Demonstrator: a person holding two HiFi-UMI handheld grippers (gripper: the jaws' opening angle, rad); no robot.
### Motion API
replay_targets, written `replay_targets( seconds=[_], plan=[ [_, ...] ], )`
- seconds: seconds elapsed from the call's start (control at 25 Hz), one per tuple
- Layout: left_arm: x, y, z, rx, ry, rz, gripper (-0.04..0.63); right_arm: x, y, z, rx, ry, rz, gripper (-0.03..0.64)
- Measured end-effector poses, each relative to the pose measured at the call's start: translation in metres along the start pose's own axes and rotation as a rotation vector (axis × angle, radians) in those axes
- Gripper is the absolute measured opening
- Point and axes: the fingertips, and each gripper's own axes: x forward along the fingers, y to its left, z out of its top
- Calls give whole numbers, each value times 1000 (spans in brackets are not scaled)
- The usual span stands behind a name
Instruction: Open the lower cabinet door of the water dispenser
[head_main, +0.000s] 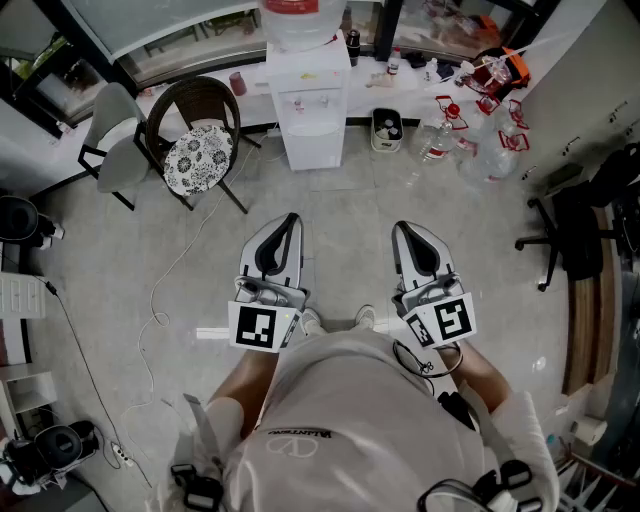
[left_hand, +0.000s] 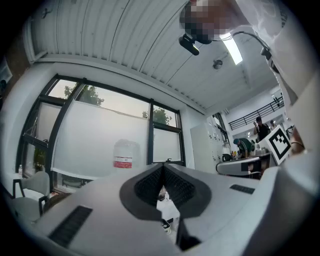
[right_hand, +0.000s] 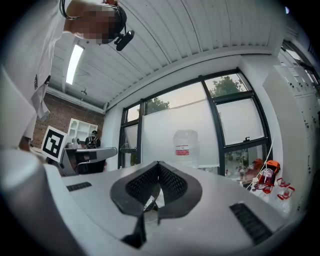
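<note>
The white water dispenser stands across the floor at the far wall, with a large bottle on top. Its lower cabinet door lies flush with the body. Both grippers are held side by side at waist height, well short of the dispenser and apart from it. My left gripper has its jaws together with nothing between them, and so does my right gripper. In the left gripper view the bottle rises above the closed tips. In the right gripper view the bottle stands beyond the closed tips.
A dark chair with a patterned cushion and a grey chair stand left of the dispenser. A small bin and several empty water bottles lie to its right. A black office chair is at the right; a cable trails on the floor.
</note>
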Motion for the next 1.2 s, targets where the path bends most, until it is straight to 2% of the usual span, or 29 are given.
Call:
replay_targets(
  seconds=[0.24, 0.44, 0.68, 0.92, 1.2],
  plan=[
    [0, 17, -2, -5, 0, -16, 2, 17, 9, 0, 14, -8, 9, 17],
    [-11, 39, -10, -2, 2, -43, 2, 34, 28, -7, -13, -11, 0, 17],
    [-12, 56, -20, -23, 22, -35, 2, 47, 37, -12, -24, 0, 10, 17],
    [9, 47, -28, 23, 31, -51, 2, 62, 16, -18, -32, -6, 16, 17],
    [71, 57, -37, 11, 35, -18, 2, 107, -35, -21, -16, -3, 62, 17]
  ],
)
